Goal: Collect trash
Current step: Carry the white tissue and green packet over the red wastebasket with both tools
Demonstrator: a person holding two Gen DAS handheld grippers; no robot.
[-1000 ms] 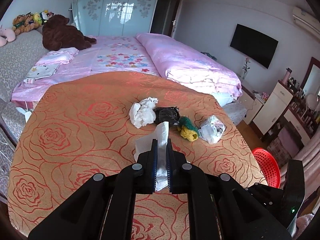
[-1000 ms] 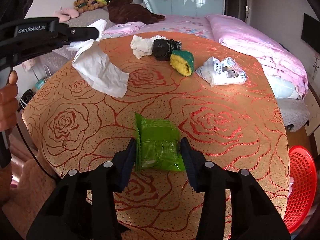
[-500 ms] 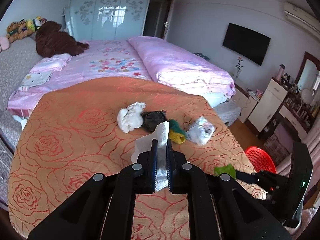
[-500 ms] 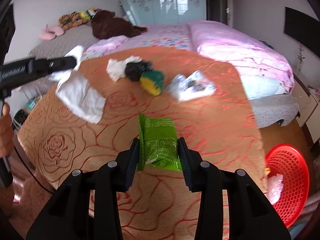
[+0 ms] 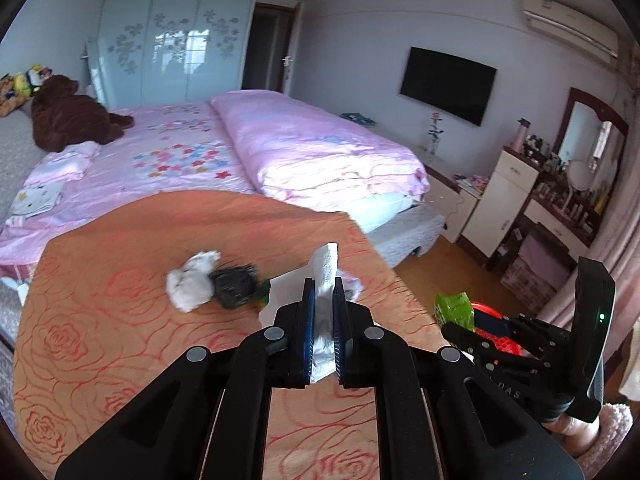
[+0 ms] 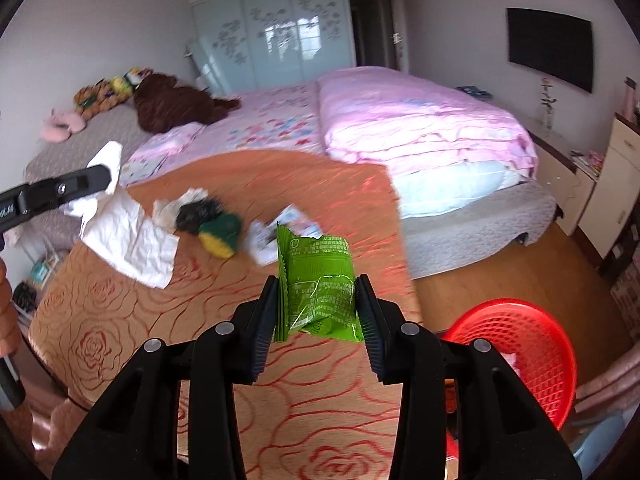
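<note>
Up above the counter, with its orange rose-patterned cloth, both tools carry trash. The right tool is clamped narrow on a green wrapper, which stands upright between the two fingers, clear of the cloth and near the counter's right edge. Below and to the right of it, on the wooden floor, sits a red basket with a bit of pale litter inside. The left tool is pinched nearly closed on a white paper towel; in the right wrist view the same towel hangs down from the fingers as a crumpled sheet over the counter's left side. Lying on the cloth in a loose row are a crumpled white tissue, a black wad touching it, a yellow-and-green sponge just beside that, and a white printed packet partly hidden behind the green wrapper. Beyond the counter stands a bed with pink bedding and a brown plush bear on it.
</note>
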